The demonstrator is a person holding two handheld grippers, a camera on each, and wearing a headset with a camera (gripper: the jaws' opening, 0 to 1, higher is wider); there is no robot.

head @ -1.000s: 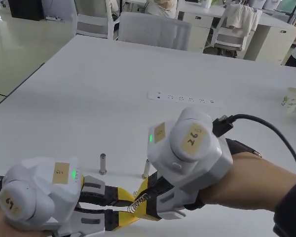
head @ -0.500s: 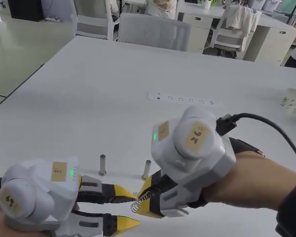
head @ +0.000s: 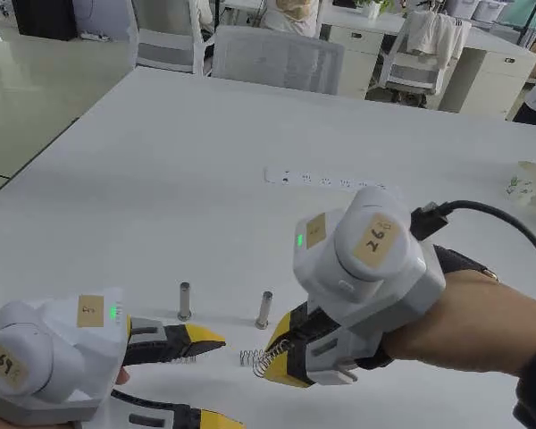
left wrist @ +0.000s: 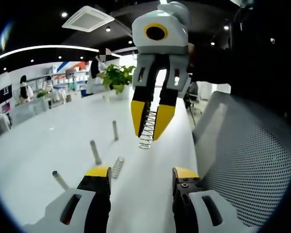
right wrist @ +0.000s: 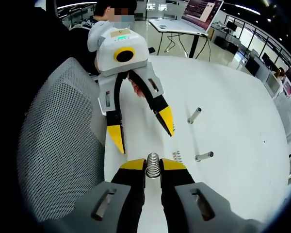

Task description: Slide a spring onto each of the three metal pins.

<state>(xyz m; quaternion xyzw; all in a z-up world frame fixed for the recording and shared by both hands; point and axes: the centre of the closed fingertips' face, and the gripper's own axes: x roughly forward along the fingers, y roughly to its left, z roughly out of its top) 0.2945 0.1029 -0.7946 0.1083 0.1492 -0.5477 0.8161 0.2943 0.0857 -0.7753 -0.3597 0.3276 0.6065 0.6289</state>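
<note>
Three metal pins stand bare on the worktop, one loose spring lying beside them. The right hand-held gripper pinches a second spring nearby; the left hand-held gripper gapes wide.

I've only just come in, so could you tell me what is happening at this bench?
A person works with a handheld gripper in each hand. The right gripper is shut on a small spring, held near the metal pins on the white table. The left gripper is open and holds nothing; a second spring lies on the table by its jaws. All three pins stand bare.
</note>
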